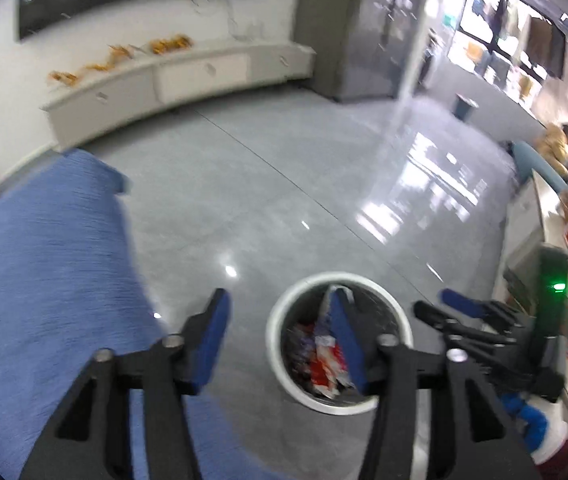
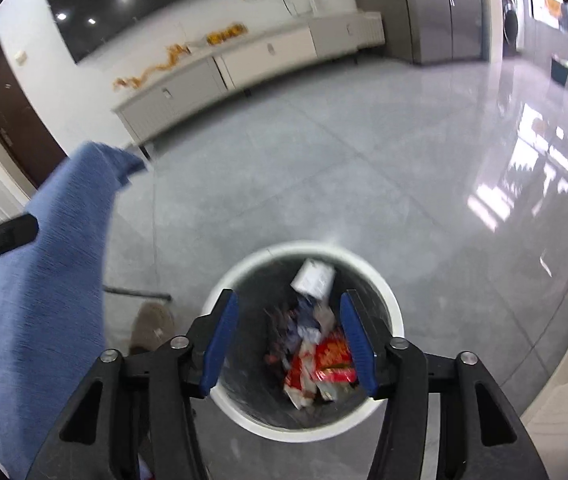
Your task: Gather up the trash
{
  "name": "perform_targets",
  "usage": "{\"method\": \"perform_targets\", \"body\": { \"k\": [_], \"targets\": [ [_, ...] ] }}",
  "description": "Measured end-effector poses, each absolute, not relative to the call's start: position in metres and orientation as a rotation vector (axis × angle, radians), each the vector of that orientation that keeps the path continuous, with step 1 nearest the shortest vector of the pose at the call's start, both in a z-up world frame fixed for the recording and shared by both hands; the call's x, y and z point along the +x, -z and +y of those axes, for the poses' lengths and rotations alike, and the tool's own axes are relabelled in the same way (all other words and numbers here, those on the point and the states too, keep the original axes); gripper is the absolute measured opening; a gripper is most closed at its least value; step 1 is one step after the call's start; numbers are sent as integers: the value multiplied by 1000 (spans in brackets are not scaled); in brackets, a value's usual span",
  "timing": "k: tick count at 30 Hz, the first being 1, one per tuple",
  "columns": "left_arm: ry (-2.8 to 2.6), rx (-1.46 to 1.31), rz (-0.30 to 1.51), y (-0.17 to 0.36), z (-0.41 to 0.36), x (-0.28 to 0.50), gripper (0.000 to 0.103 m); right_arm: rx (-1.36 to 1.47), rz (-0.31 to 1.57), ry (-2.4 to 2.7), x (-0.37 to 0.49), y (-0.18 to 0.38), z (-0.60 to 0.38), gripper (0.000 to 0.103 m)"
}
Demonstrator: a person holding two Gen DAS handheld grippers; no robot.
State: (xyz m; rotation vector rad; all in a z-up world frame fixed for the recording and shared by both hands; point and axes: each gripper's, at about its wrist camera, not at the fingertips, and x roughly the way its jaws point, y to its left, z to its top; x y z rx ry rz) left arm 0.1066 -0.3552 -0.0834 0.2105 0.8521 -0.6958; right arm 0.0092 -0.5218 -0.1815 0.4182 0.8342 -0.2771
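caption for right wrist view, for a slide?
Open right gripper above a white-rimmed bin of wrappers, white packet on top.

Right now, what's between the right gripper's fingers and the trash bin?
Nothing solid: the right wrist view shows open air between the right gripper and the bin below.

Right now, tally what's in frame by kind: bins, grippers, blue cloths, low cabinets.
White-rimmed trash bin: 1
Grippers: 2, left gripper, right gripper
Blue cloth: 1
Low white cabinet: 1
Total: 5
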Motion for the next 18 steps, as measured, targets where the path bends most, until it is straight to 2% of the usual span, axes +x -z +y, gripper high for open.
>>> {"method": "perform_targets", "body": {
  "k": [4,6,12,15,18],
  "targets": [
    [596,176,770,55,-299,94,60,358,730,250,5,136,-491,66],
    [538,171,738,44,-271,87,60,319,675,224,3,111,-468,76],
    [378,140,627,12,-185,58,60,221,566,150,0,60,-402,94],
    [320,129,577,-2,-147,41,61,183,522,110,-3,40,-369,101],
    [252,127,513,-11,-115,23,64,153,481,85,-8,22,-342,103]
  ]
}}
